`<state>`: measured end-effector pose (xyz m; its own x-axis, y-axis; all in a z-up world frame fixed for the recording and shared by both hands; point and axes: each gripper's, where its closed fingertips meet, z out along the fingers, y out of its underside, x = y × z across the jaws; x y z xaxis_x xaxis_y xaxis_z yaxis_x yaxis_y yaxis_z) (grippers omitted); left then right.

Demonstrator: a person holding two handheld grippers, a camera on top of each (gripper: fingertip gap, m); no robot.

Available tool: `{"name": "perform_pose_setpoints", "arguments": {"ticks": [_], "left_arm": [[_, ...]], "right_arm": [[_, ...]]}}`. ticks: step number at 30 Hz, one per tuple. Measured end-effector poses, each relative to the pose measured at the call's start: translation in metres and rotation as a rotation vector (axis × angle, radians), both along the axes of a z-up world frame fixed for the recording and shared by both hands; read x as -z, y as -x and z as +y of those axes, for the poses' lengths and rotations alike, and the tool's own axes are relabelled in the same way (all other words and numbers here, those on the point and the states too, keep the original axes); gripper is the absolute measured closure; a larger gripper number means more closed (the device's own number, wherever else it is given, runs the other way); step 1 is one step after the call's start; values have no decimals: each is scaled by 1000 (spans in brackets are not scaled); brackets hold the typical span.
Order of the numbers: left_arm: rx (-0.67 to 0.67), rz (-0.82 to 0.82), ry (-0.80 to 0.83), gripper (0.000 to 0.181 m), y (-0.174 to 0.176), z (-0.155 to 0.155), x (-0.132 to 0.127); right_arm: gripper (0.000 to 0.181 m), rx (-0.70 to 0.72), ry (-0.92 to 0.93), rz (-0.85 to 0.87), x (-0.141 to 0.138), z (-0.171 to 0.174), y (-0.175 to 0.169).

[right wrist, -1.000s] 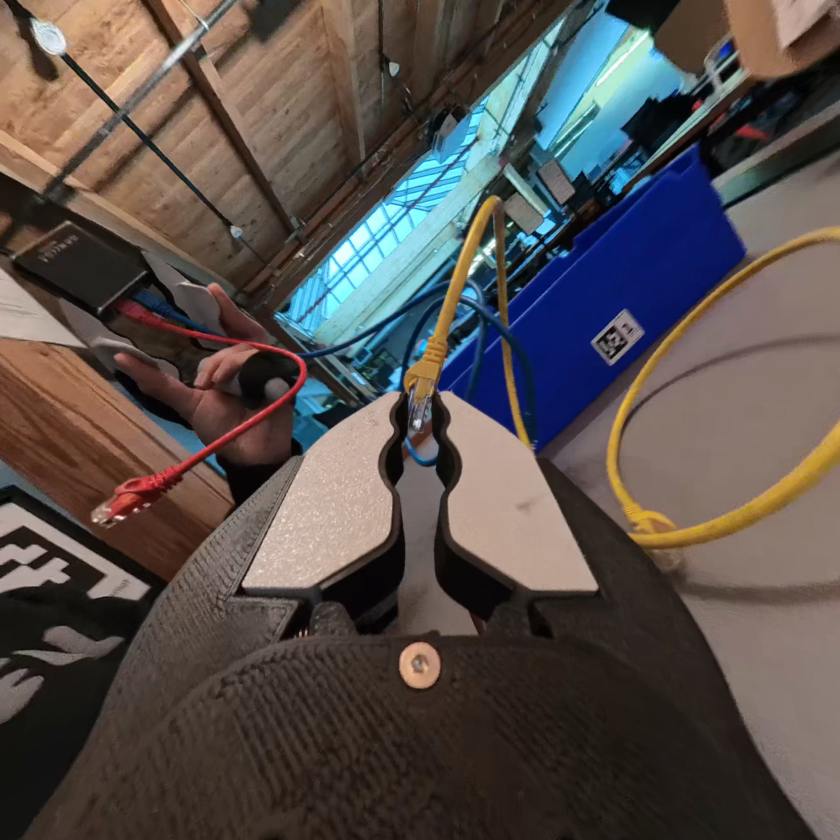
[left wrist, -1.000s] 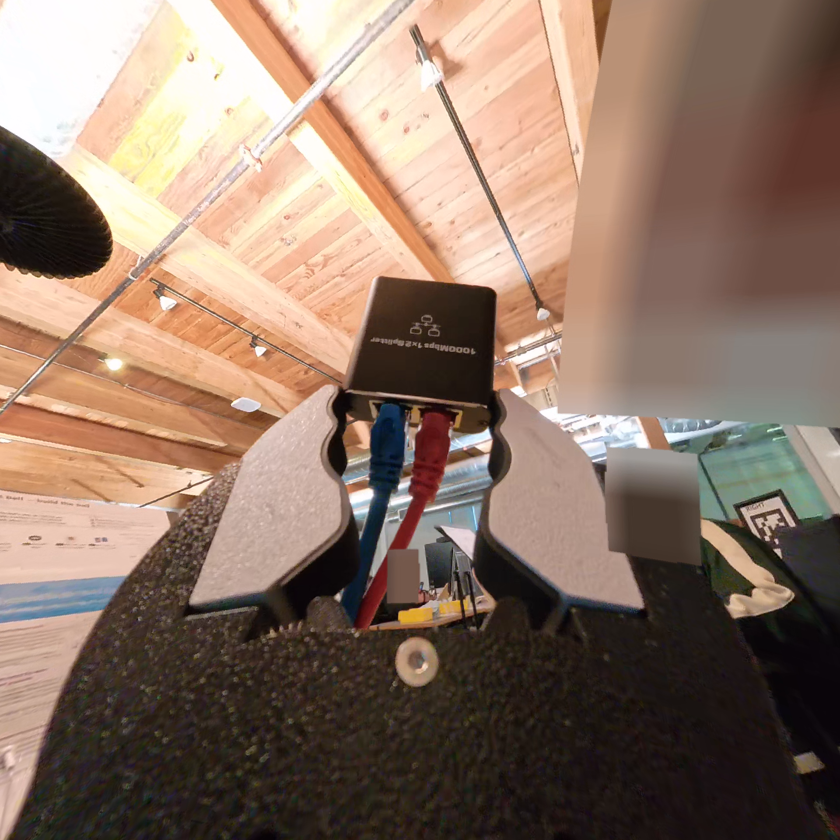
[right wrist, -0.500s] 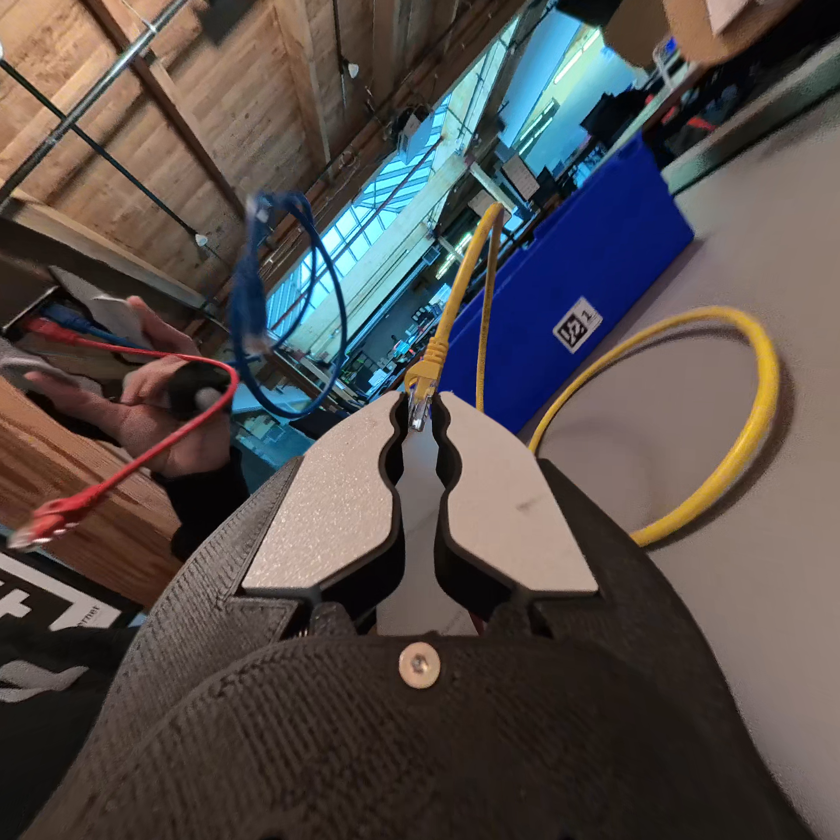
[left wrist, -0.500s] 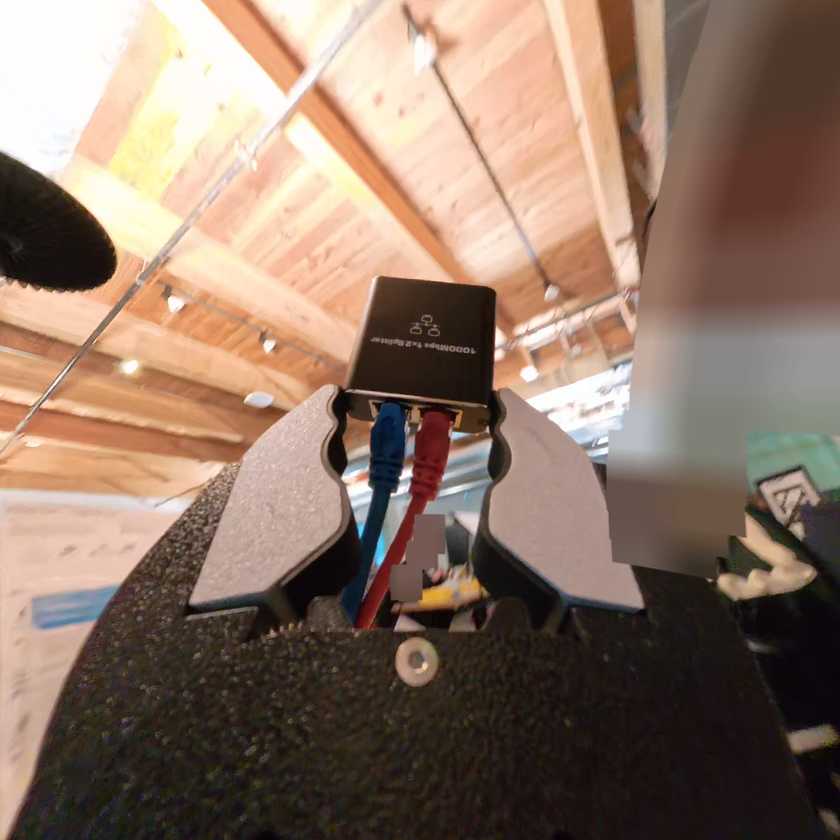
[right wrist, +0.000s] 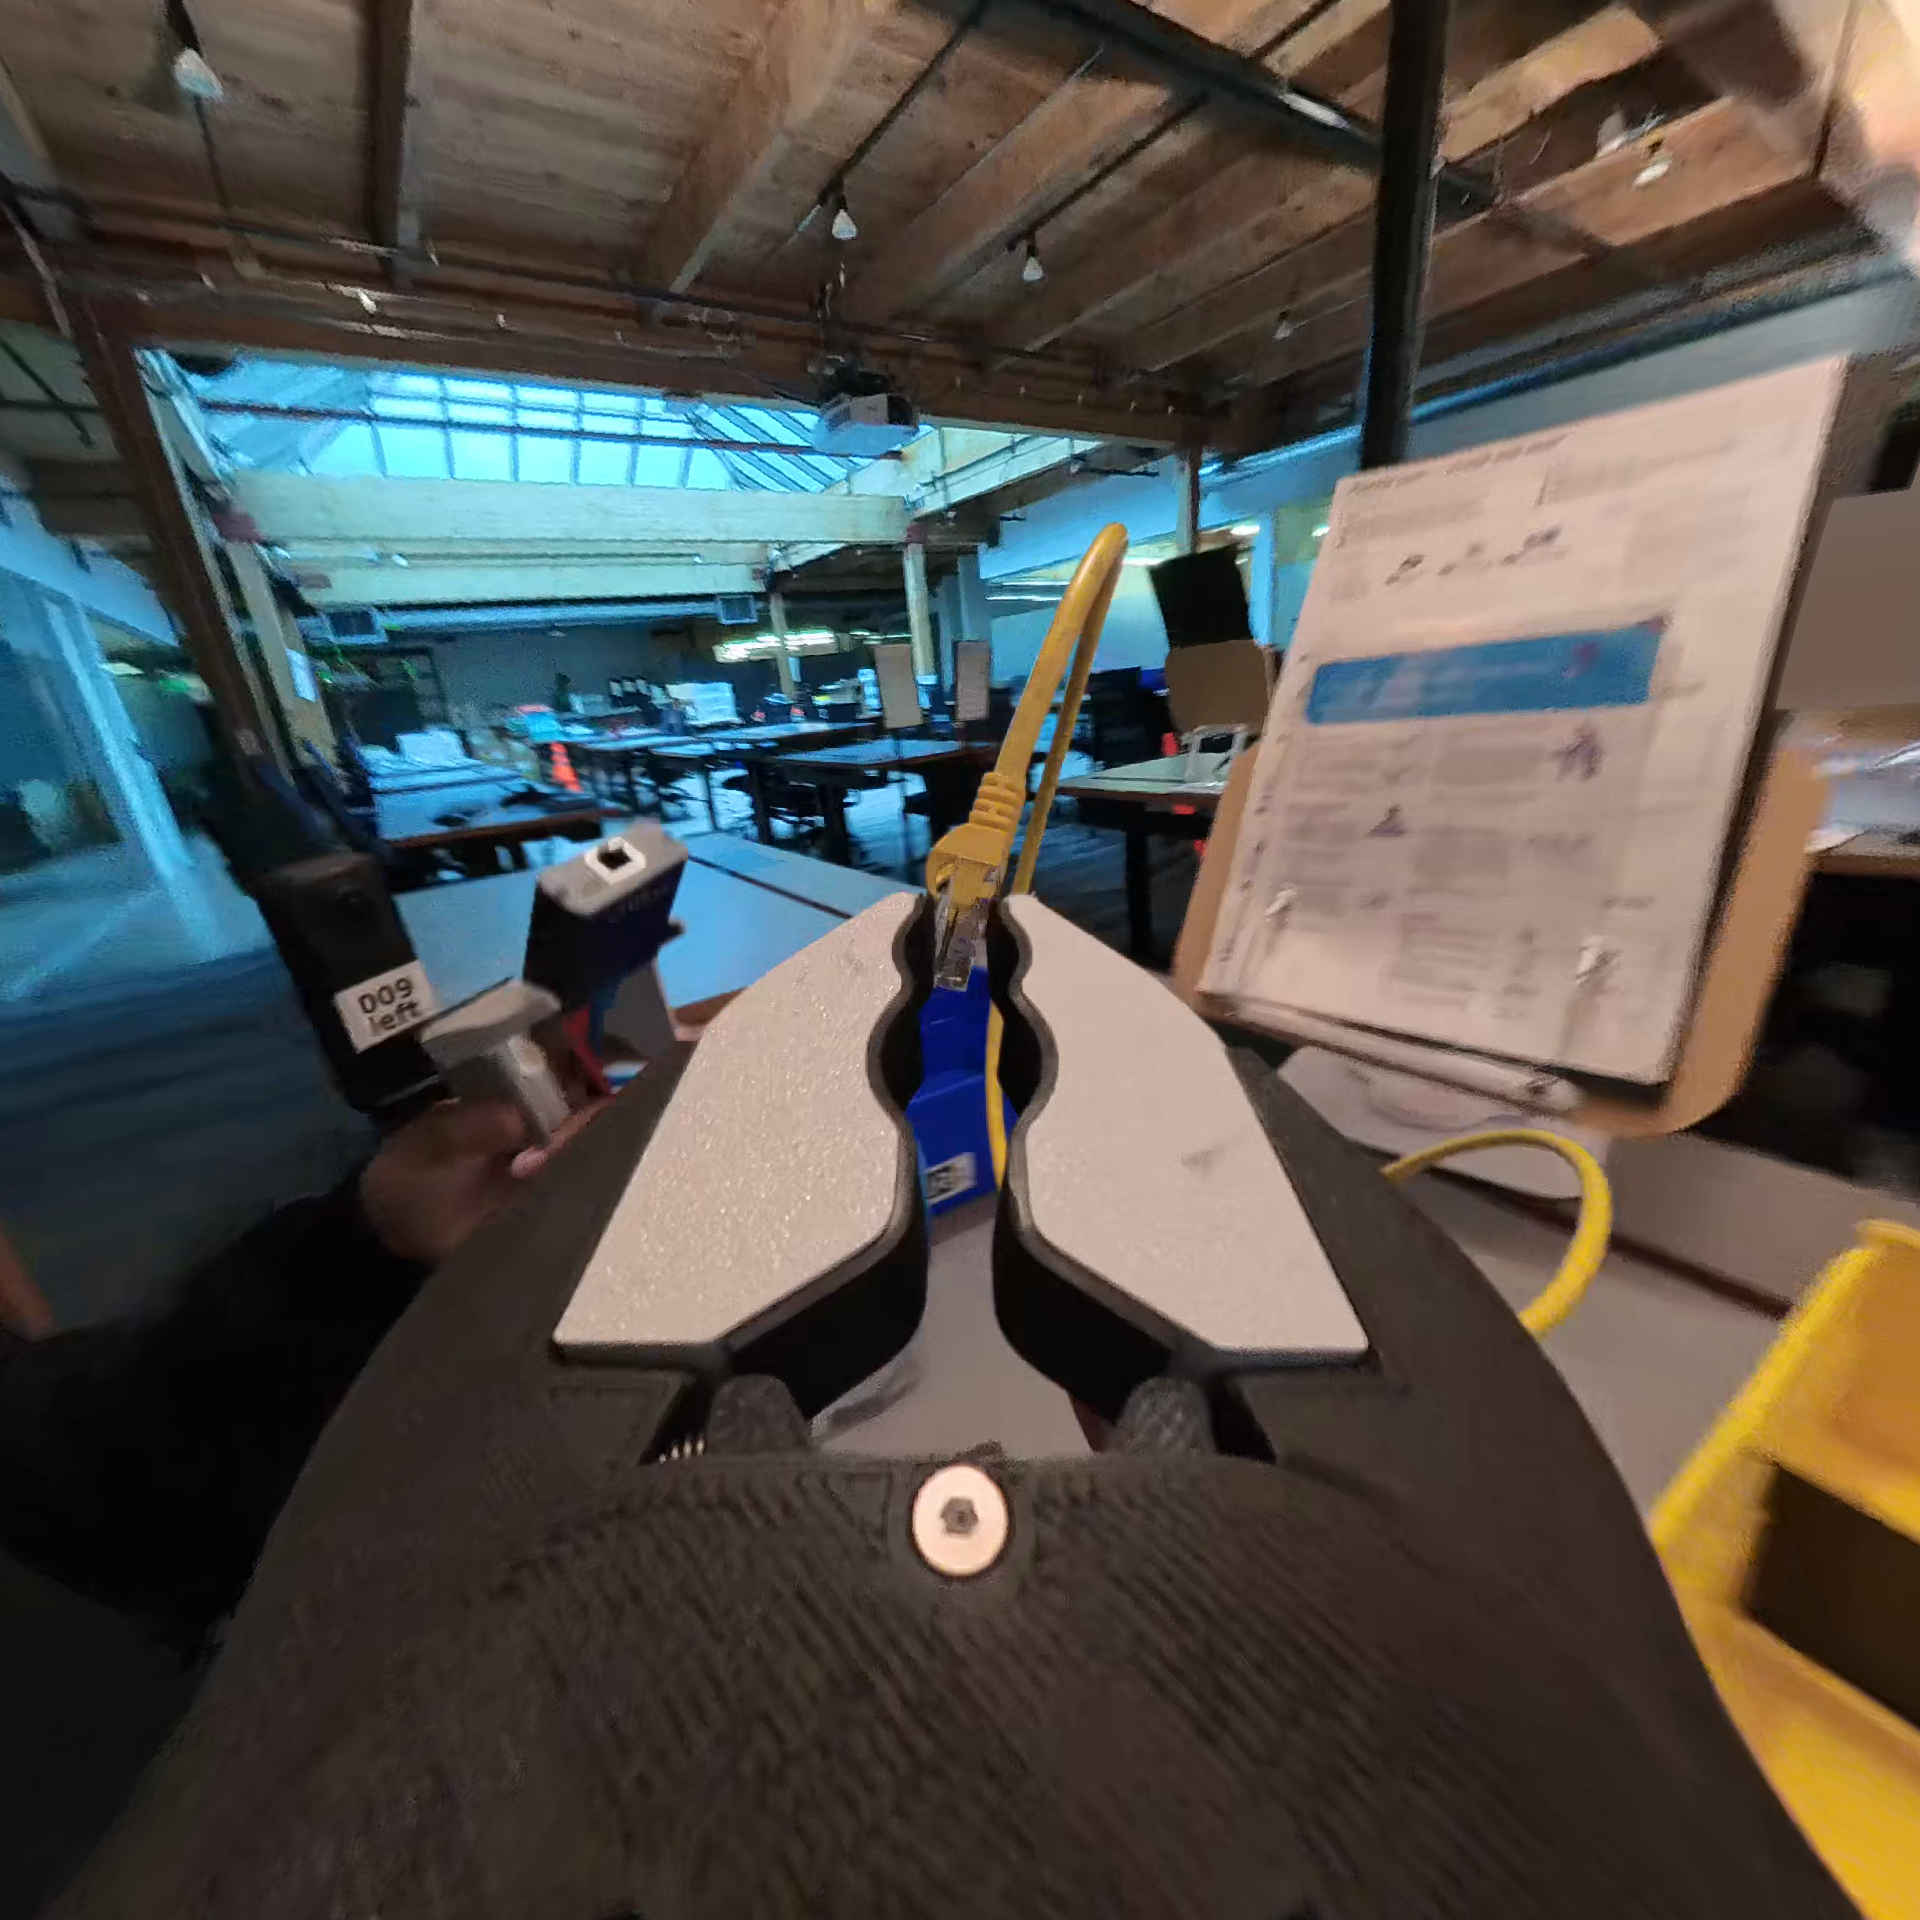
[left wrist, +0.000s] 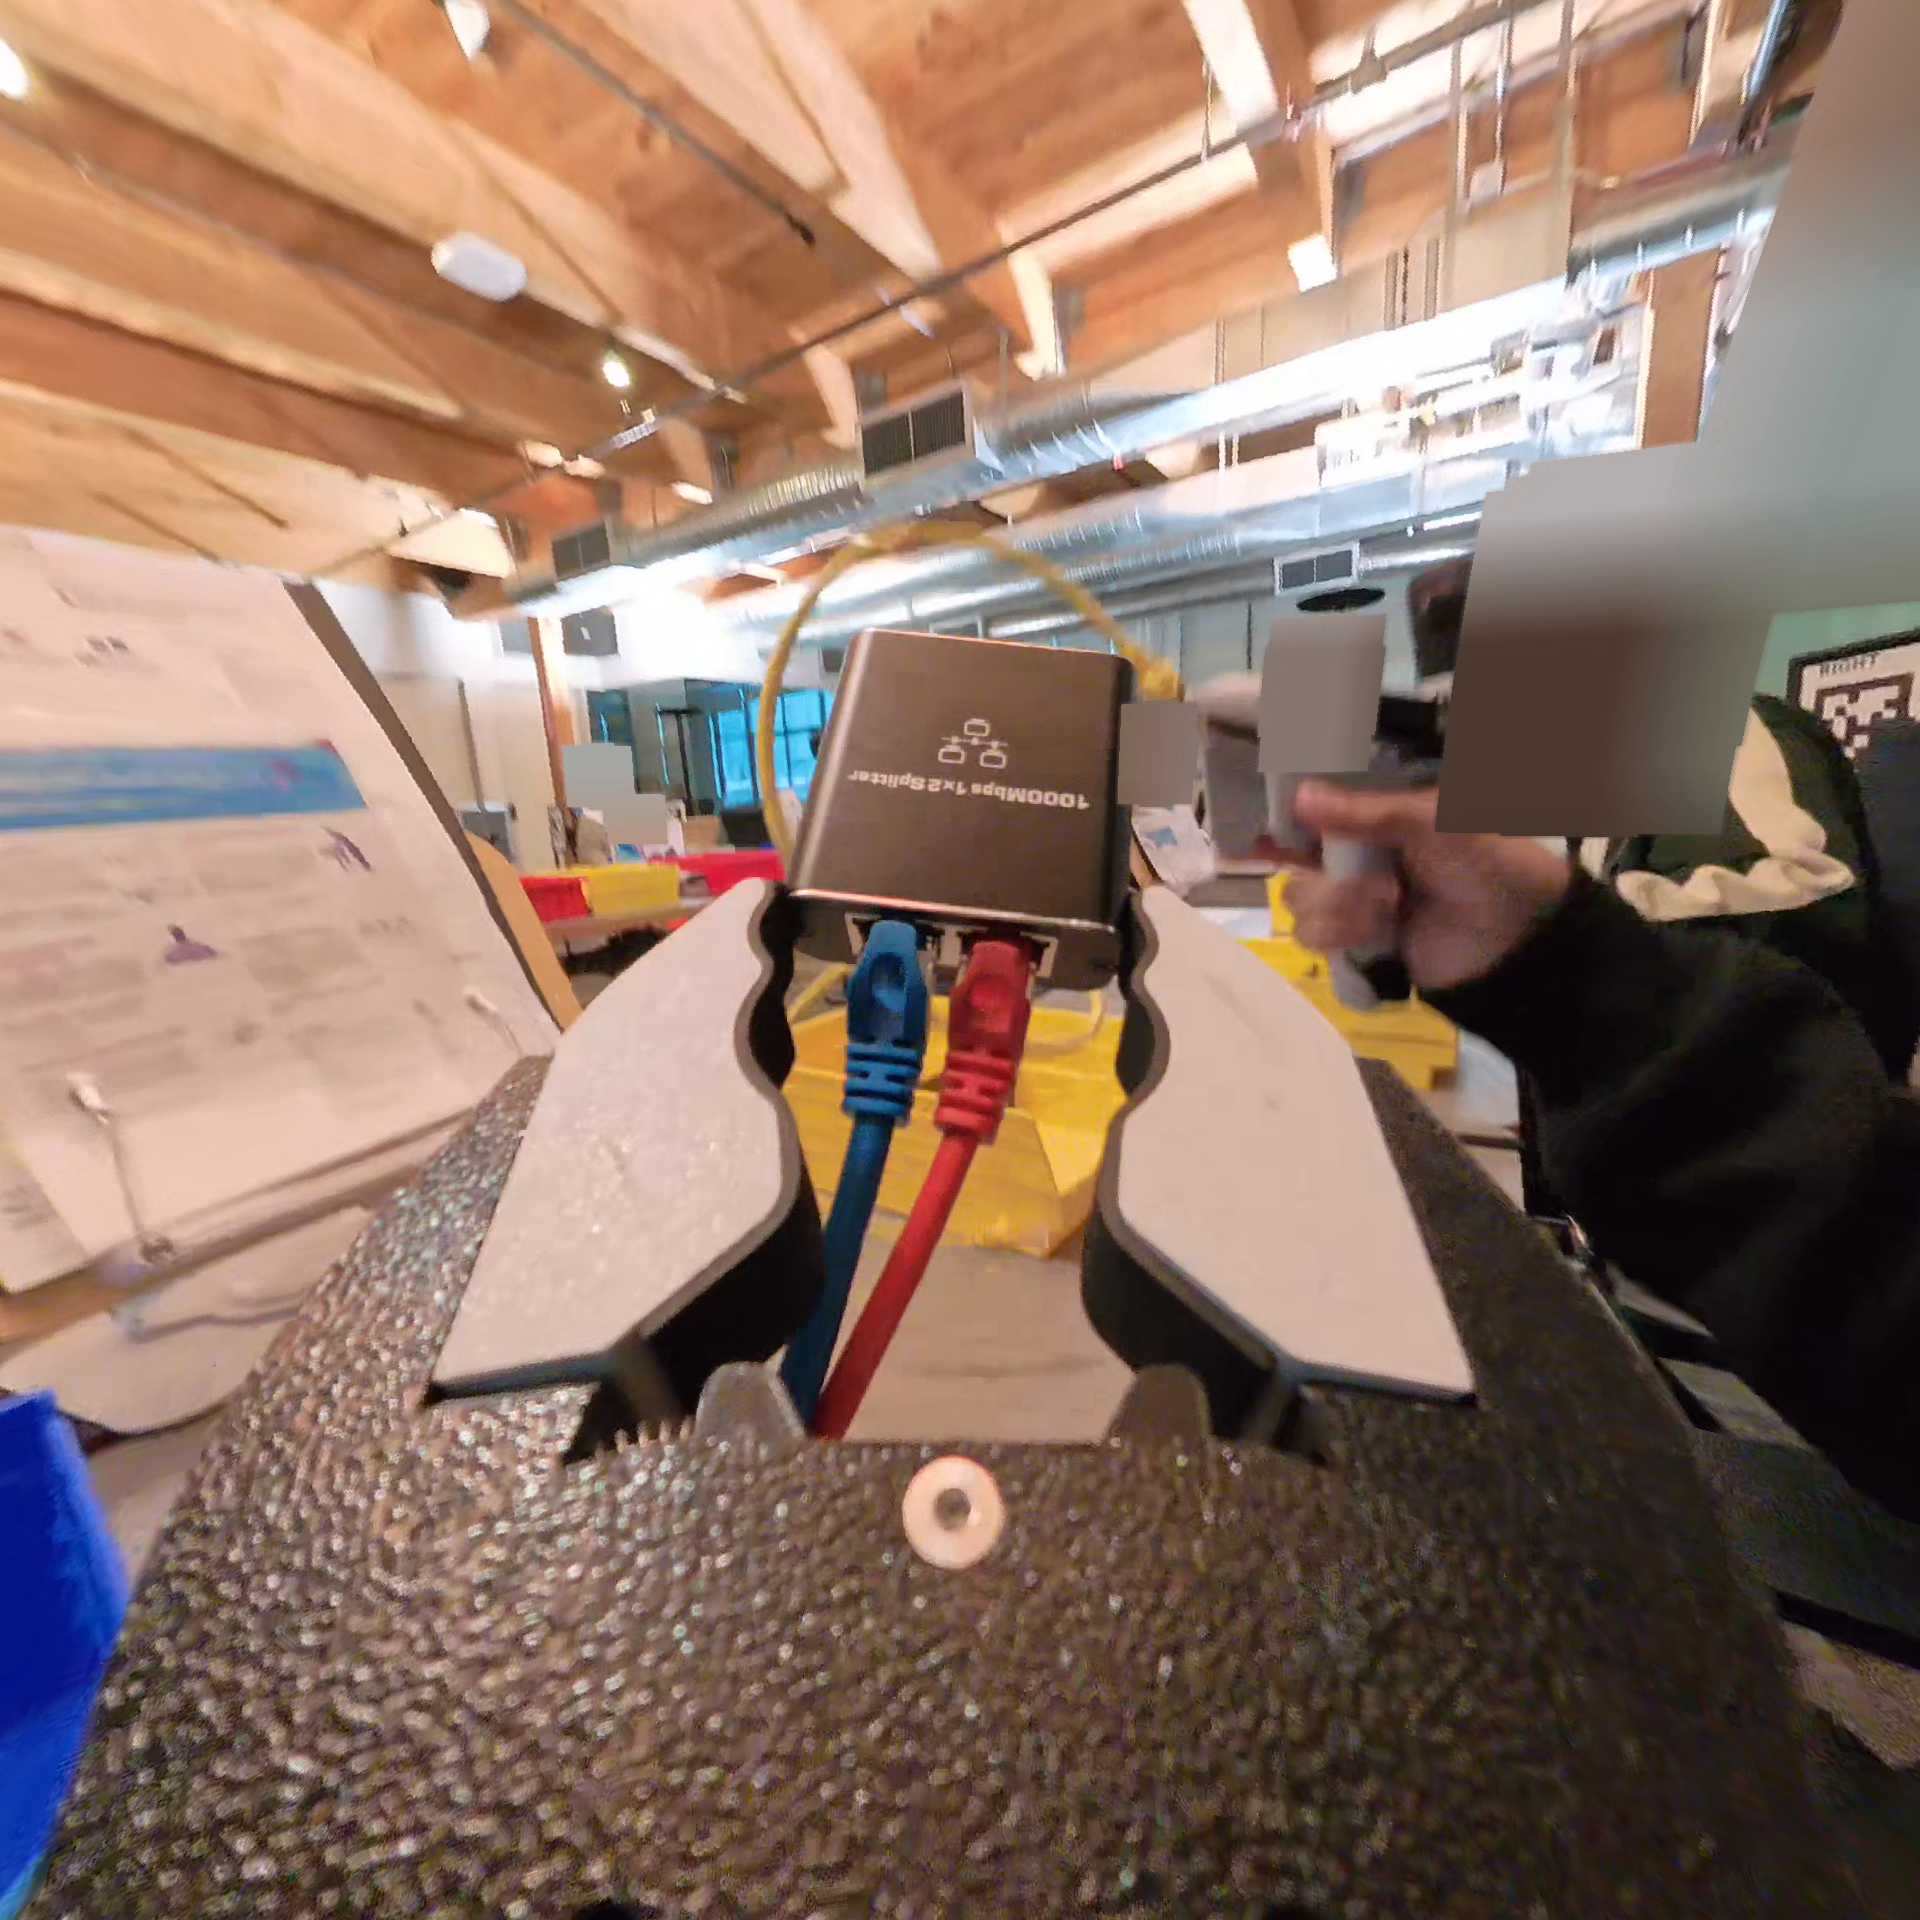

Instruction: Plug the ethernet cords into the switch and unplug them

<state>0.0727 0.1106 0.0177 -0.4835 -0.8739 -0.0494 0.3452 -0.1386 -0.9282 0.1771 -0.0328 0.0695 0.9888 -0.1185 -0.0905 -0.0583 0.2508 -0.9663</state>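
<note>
My left gripper (left wrist: 954, 940) is shut on the black switch (left wrist: 961, 784) and holds it up in the air. A blue cord (left wrist: 878, 1049) and a red cord (left wrist: 977, 1049) are plugged into its two near ports and run back between the fingers. My right gripper (right wrist: 961, 935) is shut on the plug of a yellow cord (right wrist: 971, 873), whose cable arcs up and back down to the table. In the right wrist view the switch (right wrist: 608, 914) shows at left with one free port facing up, held in the left gripper. In the left wrist view the yellow cord (left wrist: 821, 613) loops behind the switch.
A paper sheet on a cardboard stand (right wrist: 1475, 790) stands on the grey table (right wrist: 1662, 1340); it also shows in the left wrist view (left wrist: 208, 904). A yellow bin (right wrist: 1808, 1538) is at front right, a blue bin (right wrist: 945, 1132) behind the right fingers. A person's hand (left wrist: 1423, 904) holds the right gripper.
Both grippers have tilted down from the ceiling to level. The right gripper with the yellow plug has swung towards the switch. Both grips hold as before.
</note>
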Motion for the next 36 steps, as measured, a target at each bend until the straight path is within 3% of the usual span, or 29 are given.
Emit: {"name": "perform_pose_setpoints", "arguments": {"ticks": [4,7,10,12,14,16,19,23,27,30,33,36], "left_arm": [[38,79,-13,121,-19,-10,27],[47,110,-18,121,-25,-11,37],[63,119,-16,121,-27,-10,40],[68,124,-15,121,-27,-9,42],[64,127,-14,121,-28,-8,43],[70,125,-7,121,-29,-9,44],[74,127,-6,121,-30,-10,45],[79,132,-7,121,-32,-11,47],[84,133,2,121,-32,-12,48],[90,113,8,121,-30,-12,45],[89,101,10,121,-27,-11,41],[86,94,11,121,-25,-9,39]], "right_arm": [[171,127,-1,-72,-34,-41,-29],[171,215,0,-59,-41,-73,-62],[171,263,62,-76,-20,-94,-99],[171,254,143,-140,9,-101,-122],[171,163,158,-77,39,-104,-138],[171,189,218,-7,71,-110,-163],[171,241,305,5,101,-114,-182],[171,305,395,-44,115,-111,-197],[171,269,486,-175,107,-94,-201],[171,145,531,-362,96,-76,-191],[171,107,548,-318,88,-65,-201],[171,157,607,-336,89,-63,-220]]}}
